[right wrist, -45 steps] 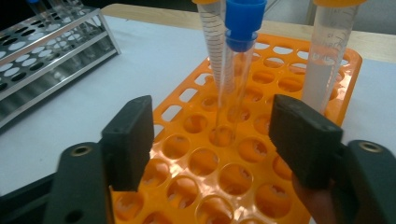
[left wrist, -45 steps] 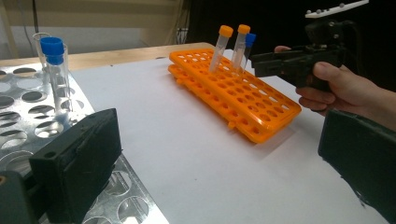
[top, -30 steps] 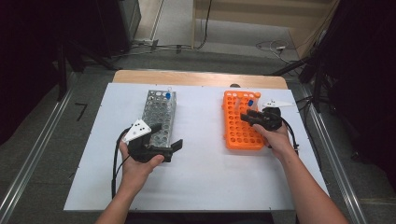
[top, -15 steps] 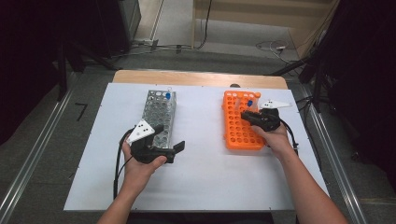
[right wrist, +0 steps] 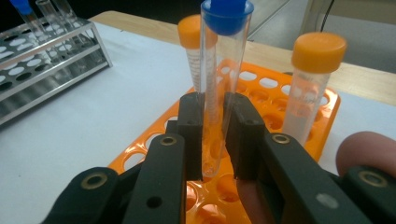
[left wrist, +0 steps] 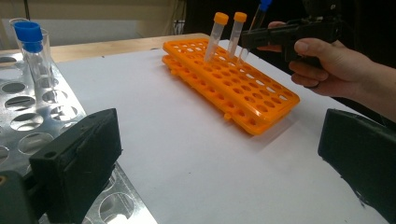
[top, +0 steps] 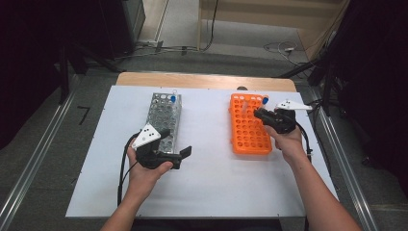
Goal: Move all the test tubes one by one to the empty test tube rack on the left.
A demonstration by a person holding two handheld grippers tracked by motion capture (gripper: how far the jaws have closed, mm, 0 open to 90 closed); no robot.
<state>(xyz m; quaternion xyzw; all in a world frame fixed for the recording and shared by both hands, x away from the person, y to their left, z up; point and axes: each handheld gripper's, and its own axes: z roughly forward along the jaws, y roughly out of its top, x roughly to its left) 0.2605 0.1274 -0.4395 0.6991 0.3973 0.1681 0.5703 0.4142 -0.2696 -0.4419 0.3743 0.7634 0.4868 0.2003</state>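
**Blue-capped tube pinched and coming up out of the orange rack**

My right tongs have just been closing, and now they pinch the blue-capped tube between the pads, about halfway down its clear body. A second ago these tongs sat lower over the orange rack; now the hand has risen a little and the tube's rounded bottom hangs just above the rack's holes instead of sitting deep in one. From the left gripper view I see the same tube tilted slightly, above the far end of the orange rack and just beside the two orange-capped tubes that stand in it.

I take this to mean the grasp is made and the lift out of the orange rack is under way; the tube's tip is barely free, so I should go straight up a bit more before carrying it sideways, or it may catch a hole's edge or knock the orange-capped neighbours.

My left tongs are spread wide with nothing between them, held over the worktop at the near end of the metal rack, which lies well apart from the orange rack and already carries another blue-capped tube at its far end.
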